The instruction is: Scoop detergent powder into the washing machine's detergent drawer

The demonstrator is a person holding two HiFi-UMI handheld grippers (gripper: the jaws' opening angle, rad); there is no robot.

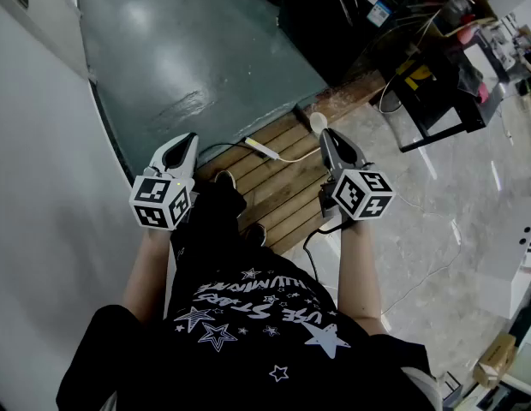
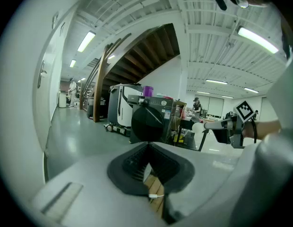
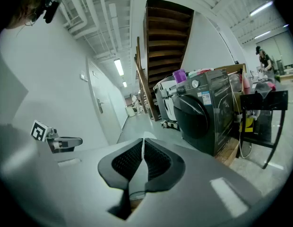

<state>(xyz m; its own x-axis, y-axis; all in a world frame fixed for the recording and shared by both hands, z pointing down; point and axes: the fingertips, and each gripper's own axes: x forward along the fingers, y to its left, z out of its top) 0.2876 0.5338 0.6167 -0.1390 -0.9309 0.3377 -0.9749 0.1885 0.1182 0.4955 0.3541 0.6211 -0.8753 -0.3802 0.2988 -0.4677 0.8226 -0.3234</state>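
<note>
The right claw is closed on the thin handle of a white scoop. The handle shows as a pale sliver pinched between the ribbed pads, and the small round bowl sticks out past the tips. The left claw has its tips together and holds nothing; only the wooden pallet and a white cable on it show through the gap behind the pads. The washing machine, a dark front-loader with a purple bottle on top, stands well ahead of both claws at the far end of that pallet. Its detergent drawer cannot be made out from here, and no powder container can be identified either. The scoop looks like light, stiff plastic, so weight is probably no concern. The risk is more likely that the smooth, narrow handle twists in the pads and tips the bowl. A hold well along the handle, with the flat faces against the pads, should keep the bowl level. The powder is loose and will spill at any tilt or jolt, so a loaded scoop calls for slow, level carrying.
</note>
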